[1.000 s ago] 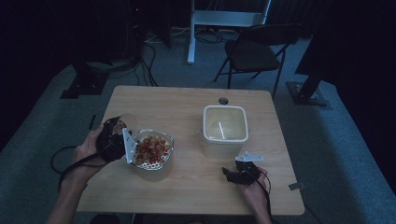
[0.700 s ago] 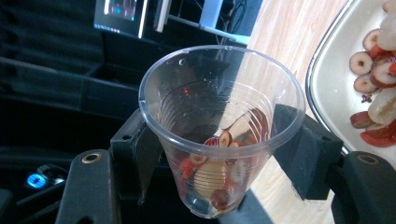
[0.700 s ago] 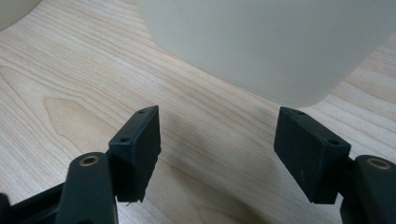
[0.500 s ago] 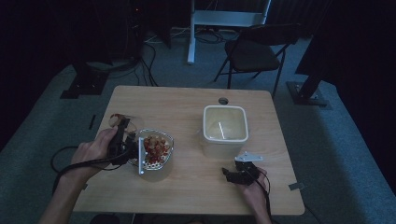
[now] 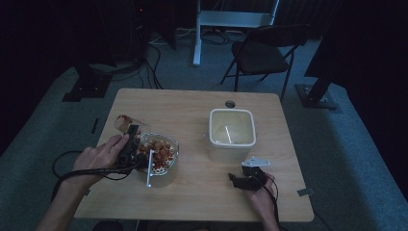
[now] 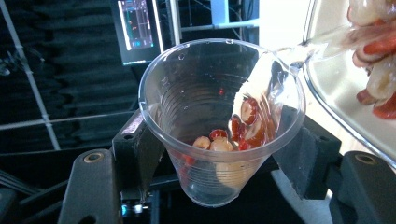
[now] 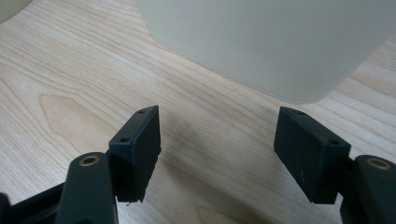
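My left gripper (image 5: 131, 144) is shut on a clear plastic cup (image 5: 126, 124), and its jaws have just been closing further on it. Tilted in the pads, the cup (image 6: 205, 107) keeps a few red and pale food pieces at its bottom and side. Its squeezed rim lies close to the rim of a clear bowl (image 6: 336, 88). That bowl (image 5: 174, 144) is heaped with the same red and pale pieces, and a white utensil (image 5: 150, 168) leans on its near side. Near the front edge my right gripper (image 5: 243, 175) rests open on the table with nothing between its fingers.
A white square container (image 5: 211, 130) stands right of the bowl, its wall (image 7: 280, 42) just beyond my right gripper (image 7: 217, 144). A small round hole (image 5: 230, 103) sits in the tabletop at the back. A folding chair (image 5: 262, 50) stands behind the table.
My left hand has drawn slightly back and down with the cup, which now lies tilted at the bowl's left. The white utensil has shifted right along the bowl. The right gripper has kept still.
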The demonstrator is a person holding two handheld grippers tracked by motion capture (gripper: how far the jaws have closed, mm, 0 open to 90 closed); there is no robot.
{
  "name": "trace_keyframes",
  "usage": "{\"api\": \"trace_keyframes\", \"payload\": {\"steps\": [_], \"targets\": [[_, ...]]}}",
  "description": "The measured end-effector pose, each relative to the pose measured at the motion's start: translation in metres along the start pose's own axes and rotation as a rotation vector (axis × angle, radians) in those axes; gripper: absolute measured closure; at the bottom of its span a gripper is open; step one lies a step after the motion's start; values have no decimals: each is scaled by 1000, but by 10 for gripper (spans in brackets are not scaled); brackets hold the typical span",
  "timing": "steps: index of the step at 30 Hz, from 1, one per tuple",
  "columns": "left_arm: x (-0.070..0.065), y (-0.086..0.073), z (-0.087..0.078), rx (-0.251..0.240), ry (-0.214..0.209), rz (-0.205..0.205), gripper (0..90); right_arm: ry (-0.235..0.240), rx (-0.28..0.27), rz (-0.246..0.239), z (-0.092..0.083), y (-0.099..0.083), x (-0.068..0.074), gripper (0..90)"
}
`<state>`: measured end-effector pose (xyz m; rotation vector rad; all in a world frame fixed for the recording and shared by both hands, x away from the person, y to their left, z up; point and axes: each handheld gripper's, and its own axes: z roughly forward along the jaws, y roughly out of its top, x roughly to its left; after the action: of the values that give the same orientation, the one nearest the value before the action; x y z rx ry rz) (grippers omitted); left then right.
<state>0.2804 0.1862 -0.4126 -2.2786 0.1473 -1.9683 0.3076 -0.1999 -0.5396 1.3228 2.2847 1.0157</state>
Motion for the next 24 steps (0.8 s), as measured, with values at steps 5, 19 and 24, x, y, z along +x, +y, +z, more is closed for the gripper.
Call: {"api": "trace_keyframes", "payload": {"steps": [5, 19, 24], "targets": [[-4, 3, -2, -5, 32, 52, 366, 0, 0, 3, 0, 0, 0, 315], [-8, 2, -2, -3, 70, 108, 371, 0, 5, 1, 2, 0, 0, 314], [-8, 1, -2, 0, 70, 98, 372, 0, 6, 1, 2, 0, 0, 315]]}}
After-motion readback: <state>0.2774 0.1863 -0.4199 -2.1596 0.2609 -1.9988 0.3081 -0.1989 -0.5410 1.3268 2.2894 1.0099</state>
